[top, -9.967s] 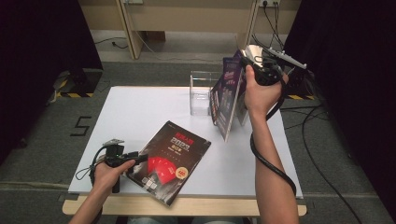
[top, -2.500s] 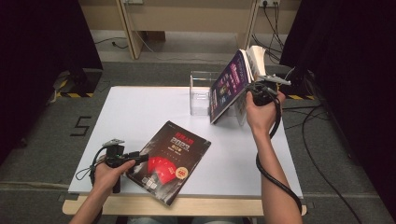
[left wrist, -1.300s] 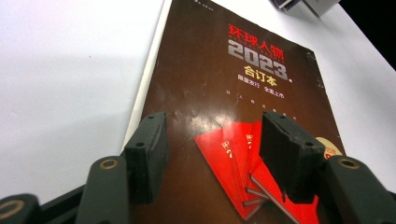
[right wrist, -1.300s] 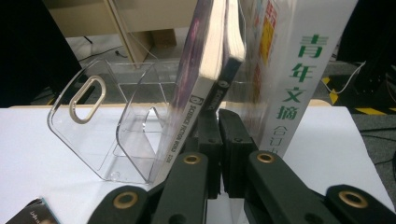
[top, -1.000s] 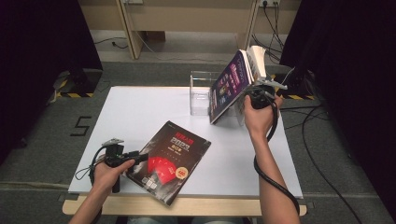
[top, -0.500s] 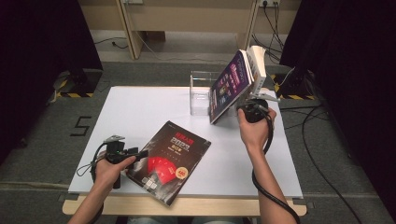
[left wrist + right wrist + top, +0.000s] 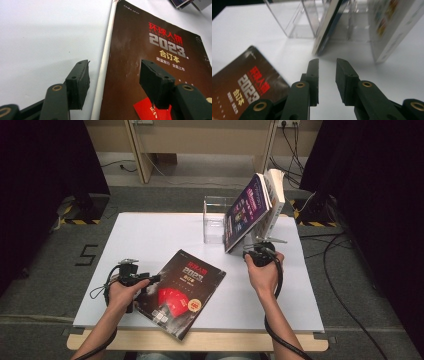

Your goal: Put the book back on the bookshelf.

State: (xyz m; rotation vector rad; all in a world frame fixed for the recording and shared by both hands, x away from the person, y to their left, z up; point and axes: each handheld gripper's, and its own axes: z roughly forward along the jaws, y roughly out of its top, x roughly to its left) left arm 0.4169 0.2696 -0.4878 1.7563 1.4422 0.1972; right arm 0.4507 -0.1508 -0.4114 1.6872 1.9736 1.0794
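- Right hand-held gripper (image 7: 261, 254): jaws apart by a narrow gap, nothing between them; they have just been opening. It sits low over the white counter (image 7: 150, 232).
- Just ahead of it: the purple-covered magazine (image 7: 245, 212) leans tilted in the clear acrylic rack (image 7: 214, 217), with a white-covered book (image 7: 274, 195) leaning behind it. The right hand-held gripper view puts the magazine's lower edge (image 7: 324, 40) close beyond the jaw tips, not touching.
- Left hand-held gripper (image 7: 145, 281): jaws spread wide, straddling the spine edge of the dark brown glossy magazine with red and silver cover lettering (image 7: 182, 292); one jaw over the bare counter, the other over the cover (image 7: 140, 62). Pads not pressing.
- That magazine lies flat, near the counter's front edge, to the left of the right hand-held gripper.
- Judgement: shelving of the purple magazine looks finished; pickup of the flat one is in hand.
- Next move likely calls for lifting the spine edge enough for a jaw to slip beneath, then closing.
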